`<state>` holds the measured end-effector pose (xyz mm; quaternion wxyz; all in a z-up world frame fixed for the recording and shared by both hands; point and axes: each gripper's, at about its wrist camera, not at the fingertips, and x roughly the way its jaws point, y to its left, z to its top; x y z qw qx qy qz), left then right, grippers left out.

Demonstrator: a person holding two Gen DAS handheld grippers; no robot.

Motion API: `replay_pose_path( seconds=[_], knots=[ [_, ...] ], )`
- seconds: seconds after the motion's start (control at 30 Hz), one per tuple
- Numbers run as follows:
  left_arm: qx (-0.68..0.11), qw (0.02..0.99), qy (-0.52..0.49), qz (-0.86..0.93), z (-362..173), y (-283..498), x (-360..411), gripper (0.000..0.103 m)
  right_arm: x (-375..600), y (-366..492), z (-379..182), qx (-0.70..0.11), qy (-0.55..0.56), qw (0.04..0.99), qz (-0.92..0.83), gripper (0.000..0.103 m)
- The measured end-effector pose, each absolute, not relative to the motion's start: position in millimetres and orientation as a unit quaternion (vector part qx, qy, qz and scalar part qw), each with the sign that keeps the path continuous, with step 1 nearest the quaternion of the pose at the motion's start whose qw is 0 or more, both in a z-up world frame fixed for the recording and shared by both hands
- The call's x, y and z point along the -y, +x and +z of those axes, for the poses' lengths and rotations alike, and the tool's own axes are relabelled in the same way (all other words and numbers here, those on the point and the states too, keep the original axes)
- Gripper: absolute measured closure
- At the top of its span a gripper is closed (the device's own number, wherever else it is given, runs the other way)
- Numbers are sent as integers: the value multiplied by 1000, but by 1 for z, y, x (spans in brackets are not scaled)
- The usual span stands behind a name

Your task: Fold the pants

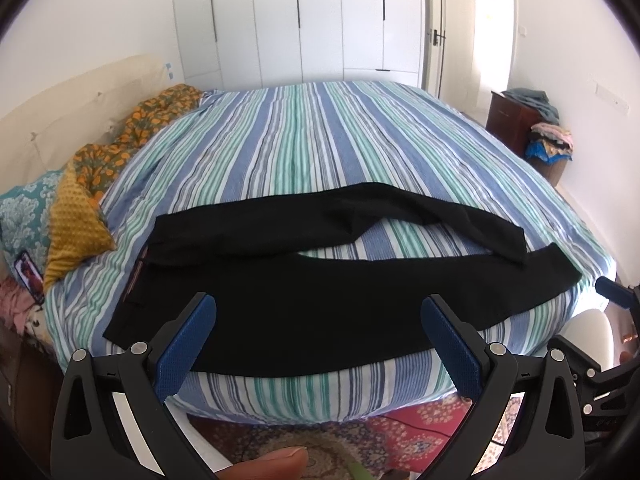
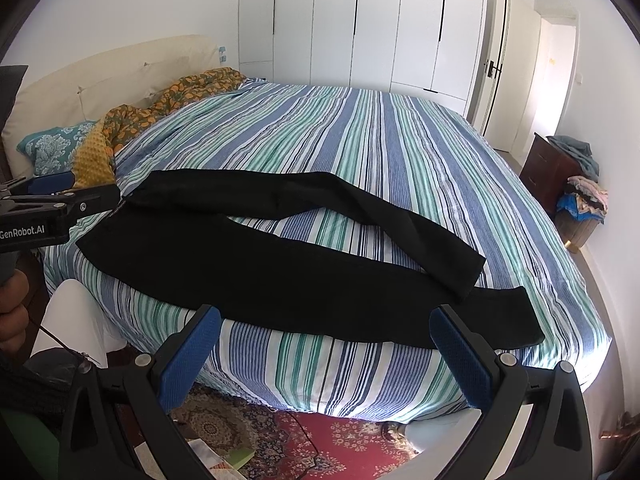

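The left gripper (image 1: 318,344) holds its jaws wide apart, gripping nothing, blue textured pads hanging near the bed's front edge over the pants (image 1: 320,300). The right gripper (image 2: 325,356) is likewise spread wide and empty, just off that same edge. The pants are black, soft and matte, laid lengthwise along the front of the striped bedspread (image 1: 320,140), waistband to the left, one leg bent across the other's cuff. Beyond them the bed lies flat and broad.
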<state>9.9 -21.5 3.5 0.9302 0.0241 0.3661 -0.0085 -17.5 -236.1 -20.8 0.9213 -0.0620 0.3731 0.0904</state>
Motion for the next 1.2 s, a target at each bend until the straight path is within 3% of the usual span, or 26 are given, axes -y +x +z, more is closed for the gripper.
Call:
replay_pose_path(
  seconds=[1.2],
  knots=[
    [-380,924,28,-20,-5,9,19,0,238,-16,-9,-346,-68,933,79,0]
  ],
)
